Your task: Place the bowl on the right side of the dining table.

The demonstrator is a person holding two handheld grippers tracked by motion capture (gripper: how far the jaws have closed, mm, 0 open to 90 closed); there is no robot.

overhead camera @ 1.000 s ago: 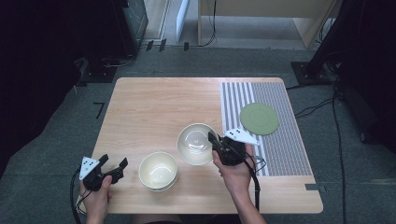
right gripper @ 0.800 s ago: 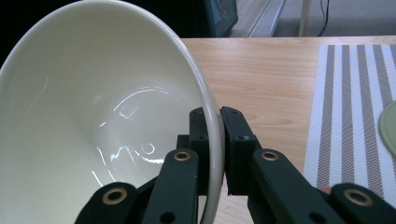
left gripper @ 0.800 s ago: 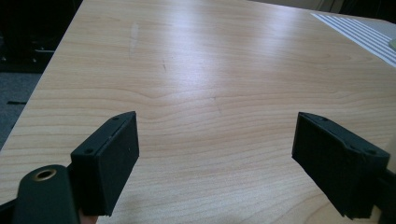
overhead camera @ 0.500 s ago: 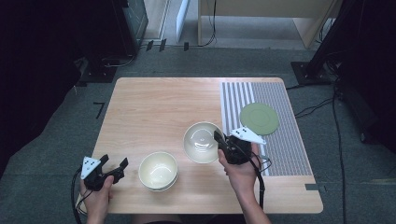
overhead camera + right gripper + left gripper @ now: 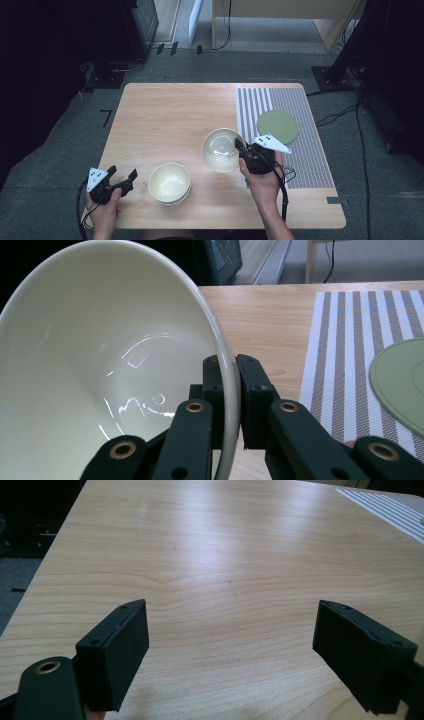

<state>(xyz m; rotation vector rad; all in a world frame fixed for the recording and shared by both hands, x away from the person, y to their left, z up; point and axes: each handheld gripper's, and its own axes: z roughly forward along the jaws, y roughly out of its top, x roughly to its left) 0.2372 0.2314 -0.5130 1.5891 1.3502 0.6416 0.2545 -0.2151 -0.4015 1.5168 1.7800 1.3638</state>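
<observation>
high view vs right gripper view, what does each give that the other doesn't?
High view alone: the left tongs open at the table's near left, a stack of cream bowls beside them, and the person's hands.

Right gripper view alone: the grip itself, with one jaw inside and one outside the held bowl's rim.

Both: the right tongs shut on that bowl, the striped mat, the green plate and the wooden table.

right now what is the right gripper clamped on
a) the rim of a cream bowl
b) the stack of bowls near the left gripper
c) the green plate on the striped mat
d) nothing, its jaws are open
a: in the right gripper view the right gripper has its jaws shut on the rim of the cream bowl, one jaw inside and one outside.
</observation>
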